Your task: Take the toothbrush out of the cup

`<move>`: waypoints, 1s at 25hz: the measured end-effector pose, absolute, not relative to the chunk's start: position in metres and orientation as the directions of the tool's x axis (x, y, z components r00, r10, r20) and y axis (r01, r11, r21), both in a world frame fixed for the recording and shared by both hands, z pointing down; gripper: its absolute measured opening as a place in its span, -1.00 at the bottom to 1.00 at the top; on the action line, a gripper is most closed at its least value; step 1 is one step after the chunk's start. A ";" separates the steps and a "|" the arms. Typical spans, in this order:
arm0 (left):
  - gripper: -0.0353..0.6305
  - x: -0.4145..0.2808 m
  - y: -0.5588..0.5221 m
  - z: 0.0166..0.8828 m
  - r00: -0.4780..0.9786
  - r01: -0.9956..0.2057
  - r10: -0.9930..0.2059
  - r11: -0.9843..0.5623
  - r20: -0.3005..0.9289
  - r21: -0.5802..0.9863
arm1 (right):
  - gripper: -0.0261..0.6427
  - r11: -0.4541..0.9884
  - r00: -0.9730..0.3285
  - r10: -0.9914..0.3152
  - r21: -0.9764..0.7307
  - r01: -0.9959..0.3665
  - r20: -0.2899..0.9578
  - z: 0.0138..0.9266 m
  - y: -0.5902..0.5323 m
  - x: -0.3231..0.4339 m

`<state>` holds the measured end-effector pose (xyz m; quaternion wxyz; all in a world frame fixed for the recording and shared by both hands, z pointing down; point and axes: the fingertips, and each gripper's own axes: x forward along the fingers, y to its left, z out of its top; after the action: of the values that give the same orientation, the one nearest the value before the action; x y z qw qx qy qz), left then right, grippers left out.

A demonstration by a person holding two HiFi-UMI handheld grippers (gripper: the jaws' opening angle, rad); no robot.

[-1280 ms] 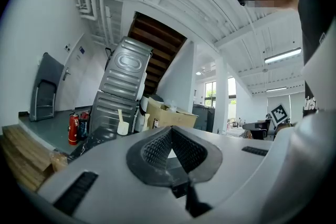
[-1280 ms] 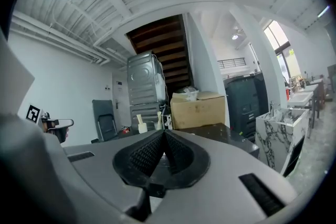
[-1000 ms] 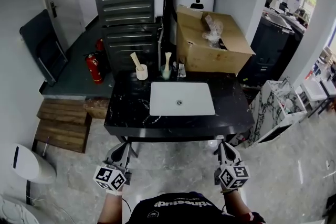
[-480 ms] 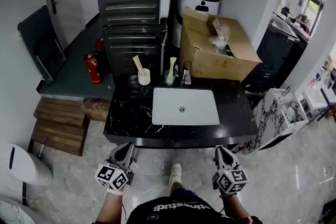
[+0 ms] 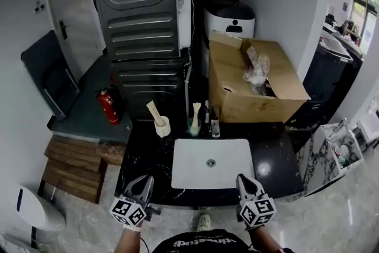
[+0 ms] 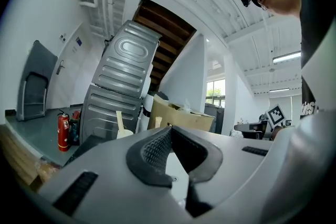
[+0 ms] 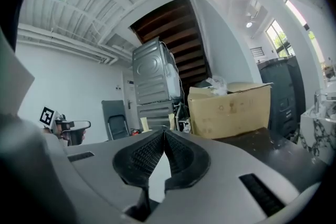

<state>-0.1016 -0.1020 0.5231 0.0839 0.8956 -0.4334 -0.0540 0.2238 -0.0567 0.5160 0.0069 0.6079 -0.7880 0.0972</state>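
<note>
The left claw (image 5: 142, 185) hangs at the near edge of the black counter (image 5: 142, 154), its two jaws pressed together with nothing between them. The right claw (image 5: 244, 183) sits level with it at the same edge, pinched shut the same way and just as empty. The white sink (image 5: 213, 163) lies between the two, just ahead of their tips.

Straight across the counter from the left claw, a touch to its right, stands a white cup (image 5: 162, 127) with a pale toothbrush (image 5: 154, 112) leaning out of it to the left. Just beside that, further toward the right claw's side, is a greenish cup (image 5: 193, 127) with a second, upright brush (image 5: 196, 114) in it. Both cups are well apart from either claw, at the far edge behind the sink. Some small bottles (image 5: 212, 125) stand just right of the greenish cup.

Beyond the right claw, past the counter's back edge, sits an open cardboard box (image 5: 254, 89). Beyond the left claw rises a tall grey metal cabinet back (image 5: 139, 15), and off to that claw's left a red fire extinguisher (image 5: 109, 106) stands on the floor.
</note>
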 end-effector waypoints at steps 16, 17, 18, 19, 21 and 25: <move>-0.45 -0.066 -0.258 0.500 0.515 -0.830 -0.855 -0.516 -0.064 0.213 | -0.81 0.332 -0.362 -0.925 -0.211 -0.919 0.119 0.514 -0.200 0.243; -0.38 -0.069 -0.265 0.502 0.515 -0.829 -0.855 -0.516 -0.065 0.215 | -0.81 0.328 -0.358 -0.926 -0.213 -0.920 0.120 0.514 -0.204 0.241; -0.32 -0.072 -0.273 0.503 0.516 -0.828 -0.854 -0.516 -0.065 0.218 | -0.81 0.323 -0.352 -0.928 -0.212 -0.922 0.119 0.513 -0.207 0.238; -0.28 -0.075 -0.281 0.505 0.517 -0.827 -0.854 -0.517 -0.062 0.222 | -0.81 0.315 -0.344 -0.932 -0.211 -0.925 0.118 0.512 -0.209 0.236; -0.27 -0.082 -0.299 0.511 0.520 -0.823 -0.852 -0.517 -0.056 0.233 | -0.81 0.297 -0.324 -0.939 -0.209 -0.932 0.114 0.510 -0.211 0.230; -0.27 -0.099 -0.345 0.534 0.522 -0.819 -0.852 -0.515 -0.045 0.253 | -0.81 0.275 -0.301 -0.946 -0.197 -0.941 0.117 0.508 -0.212 0.214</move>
<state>-0.0993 -0.3452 0.5335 0.1002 0.8665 -0.4821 -0.0819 0.2141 -0.2118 0.5079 -0.0118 0.5909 -0.7985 0.1150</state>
